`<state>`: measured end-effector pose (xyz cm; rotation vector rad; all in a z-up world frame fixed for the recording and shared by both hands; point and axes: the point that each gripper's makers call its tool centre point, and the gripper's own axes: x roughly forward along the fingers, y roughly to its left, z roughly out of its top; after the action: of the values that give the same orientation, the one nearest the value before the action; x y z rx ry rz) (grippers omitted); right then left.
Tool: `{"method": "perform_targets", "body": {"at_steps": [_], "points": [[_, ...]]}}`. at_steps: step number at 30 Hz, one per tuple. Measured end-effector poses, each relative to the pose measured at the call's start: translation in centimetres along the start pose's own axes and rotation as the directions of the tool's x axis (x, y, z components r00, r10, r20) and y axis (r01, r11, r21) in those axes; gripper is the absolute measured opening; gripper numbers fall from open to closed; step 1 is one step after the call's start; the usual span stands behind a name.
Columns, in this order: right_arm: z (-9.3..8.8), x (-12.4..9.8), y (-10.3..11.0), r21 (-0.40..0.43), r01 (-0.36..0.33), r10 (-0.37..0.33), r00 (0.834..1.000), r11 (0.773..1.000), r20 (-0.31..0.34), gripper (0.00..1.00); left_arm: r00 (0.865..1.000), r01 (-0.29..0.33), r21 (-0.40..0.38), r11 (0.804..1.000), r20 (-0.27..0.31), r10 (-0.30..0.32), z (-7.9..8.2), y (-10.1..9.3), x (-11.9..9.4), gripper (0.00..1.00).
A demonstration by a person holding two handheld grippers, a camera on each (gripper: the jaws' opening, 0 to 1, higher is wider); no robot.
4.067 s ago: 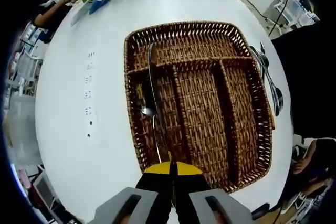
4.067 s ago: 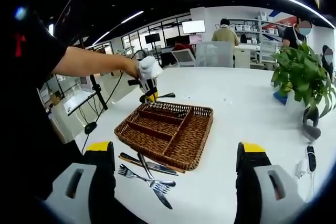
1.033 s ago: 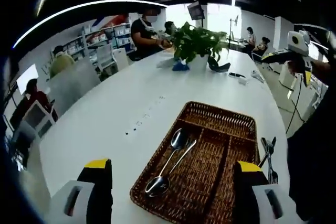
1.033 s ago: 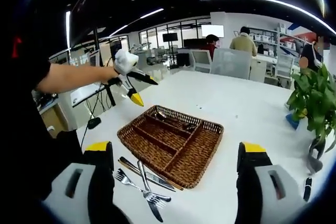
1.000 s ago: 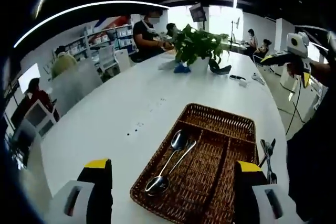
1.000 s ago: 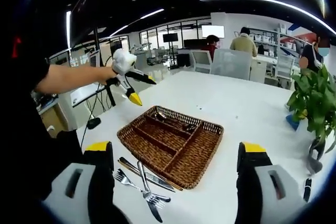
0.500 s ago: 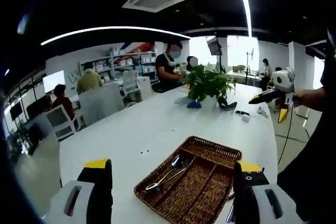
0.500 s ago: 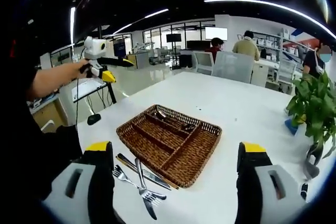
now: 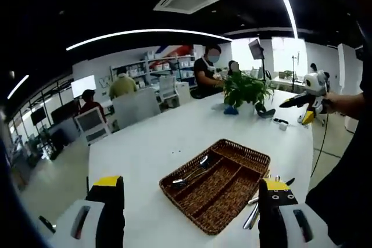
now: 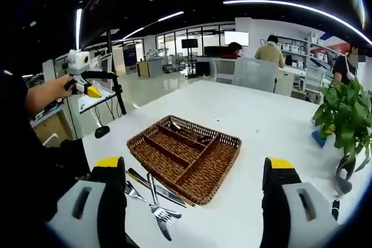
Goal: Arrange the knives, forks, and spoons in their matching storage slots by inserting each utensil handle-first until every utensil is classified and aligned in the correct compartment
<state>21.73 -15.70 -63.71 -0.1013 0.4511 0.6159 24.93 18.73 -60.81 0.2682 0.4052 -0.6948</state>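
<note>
Ahead of the left tongs [image 9: 189,216], whose jaws stand wide apart and hold nothing, a brown wicker tray [image 9: 216,213] rests on a white worktop [image 9: 151,149]. Two spoons [image 9: 192,176] lie together in the tray's far long slot. Past the right-hand jaw, just beside the tray's near edge, lie more utensils [image 9: 253,212]. Farther right, a person's hand holds up the right tongs [image 9: 306,101].

Ahead of the right tongs [image 10: 196,201], also spread apart and bare, the same tray [image 10: 200,187] sits between the jaws. Forks [image 10: 152,206] and a knife [image 10: 160,189] lie on the worktop beside the left-hand jaw, against the tray's near edge. A potted plant [image 10: 343,123] stands at far right.
</note>
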Motion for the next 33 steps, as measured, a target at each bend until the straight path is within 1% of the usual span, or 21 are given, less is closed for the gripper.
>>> {"method": "perform_targets", "body": {"at_steps": [2, 3, 5, 6, 7, 9, 12, 15, 18, 22, 28, 33], "points": [[-0.1, 0.1, 0.0, -0.008, 0.001, -0.001, 1.000, 1.000, -0.005, 0.99, 1.000, 0.016, -0.013, 1.000, -0.002, -0.016, -0.7, -0.7, -0.4, 1.00], [-0.1, 0.1, 0.0, -0.013, 0.002, -0.002, 1.000, 1.000, -0.006, 0.99, 1.000, 0.024, -0.013, 1.000, 0.003, -0.024, -0.9, -1.1, -0.7, 1.00], [-0.1, 0.1, 0.1, -0.022, -0.001, 0.001, 1.000, 1.000, -0.006, 0.99, 1.000, 0.026, -0.011, 1.000, 0.011, -0.026, -0.9, -1.4, -0.9, 1.00], [0.0, 0.1, 0.2, -0.028, -0.002, 0.002, 1.000, 1.000, 0.000, 0.99, 0.999, 0.029, 0.001, 1.000, 0.015, -0.029, -1.2, -1.9, -1.0, 1.00], [0.0, 0.1, 0.2, -0.031, 0.000, 0.000, 1.000, 1.000, 0.001, 0.99, 0.999, 0.030, 0.000, 1.000, 0.013, -0.030, -1.4, -2.1, -1.0, 1.00], [0.0, 0.1, 0.2, -0.033, 0.003, -0.003, 1.000, 0.999, 0.003, 0.99, 0.999, 0.039, -0.009, 0.999, -0.009, -0.039, -2.3, -2.7, -1.1, 1.00], [0.1, 0.1, 0.3, -0.032, 0.002, -0.001, 1.000, 0.999, 0.007, 0.99, 0.999, 0.038, -0.004, 0.999, -0.020, -0.038, -3.0, -3.0, -1.5, 1.00], [0.0, 0.0, 0.4, -0.039, 0.001, -0.001, 1.000, 0.999, 0.004, 0.99, 0.999, 0.038, -0.013, 0.999, -0.013, -0.039, -2.9, -2.9, -1.6, 1.00], [0.1, -0.1, 0.4, -0.042, 0.005, -0.004, 1.000, 0.999, 0.006, 0.99, 0.999, 0.035, -0.002, 0.999, -0.016, -0.035, -2.9, -2.9, -1.7, 1.00], [0.2, -0.2, 0.6, -0.050, 0.003, -0.002, 1.000, 0.999, 0.012, 0.99, 0.999, 0.044, 0.006, 0.999, -0.009, -0.044, -2.5, -3.1, -1.6, 1.00], [0.2, -0.2, 1.1, -0.077, -0.016, 0.017, 1.000, 0.997, 0.005, 0.99, 0.999, 0.049, 0.020, 0.999, -0.020, -0.049, -2.6, -3.3, -1.7, 1.00], [0.3, 0.2, 1.7, -0.110, -0.044, 0.044, 0.999, 0.993, -0.001, 0.99, 0.999, 0.049, 0.021, 0.999, -0.005, -0.049, -2.3, -3.5, -2.2, 1.00]]}}
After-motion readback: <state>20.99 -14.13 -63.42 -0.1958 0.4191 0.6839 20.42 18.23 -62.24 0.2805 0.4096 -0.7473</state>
